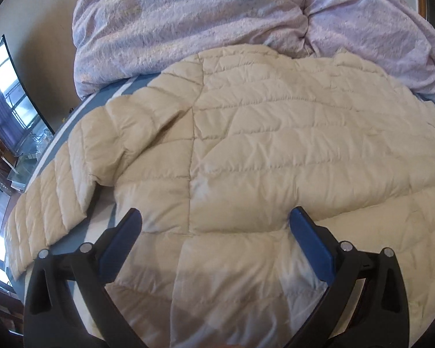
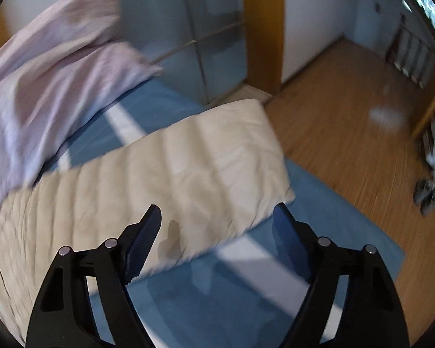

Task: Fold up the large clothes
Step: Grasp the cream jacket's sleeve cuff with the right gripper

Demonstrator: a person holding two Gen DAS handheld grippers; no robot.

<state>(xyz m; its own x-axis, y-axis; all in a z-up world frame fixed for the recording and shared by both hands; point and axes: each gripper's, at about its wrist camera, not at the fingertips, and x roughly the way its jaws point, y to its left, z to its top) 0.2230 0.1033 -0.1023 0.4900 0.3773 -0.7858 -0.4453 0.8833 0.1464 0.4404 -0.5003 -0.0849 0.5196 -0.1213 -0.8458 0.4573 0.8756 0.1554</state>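
Our left gripper point(image 1: 216, 217) has its jaws spread wide apart, holding nothing. It hangs above the cream quilted jacket point(image 1: 246, 145), looking down and forward along it; whether the blue pads point(image 1: 311, 243) touch the fabric we cannot tell. The jacket lies flat on the bed point(image 1: 72, 116), filling the view from 6 o'clock up to the centre, with one sleeve point(image 1: 49, 203) running out toward 8 o'clock. A crumpled lilac duvet point(image 1: 217, 14) is heaped beyond the jacket at 12 o'clock, touching its far edge.

Our right gripper point(image 2: 217, 214) also has its jaws wide apart and empty. It is tilted down over the bed's edge, and this view is blurred. The jacket's other sleeve point(image 2: 188, 159) stretches from 9 o'clock to the centre, its end lying just ahead of the jaws, between the two fingers in the picture. The blue striped sheet point(image 2: 217, 290) shows beneath the jaws. The duvet point(image 2: 43, 87) sits at 10 o'clock, and wooden floor point(image 2: 348, 116) spreads at 2 o'clock.
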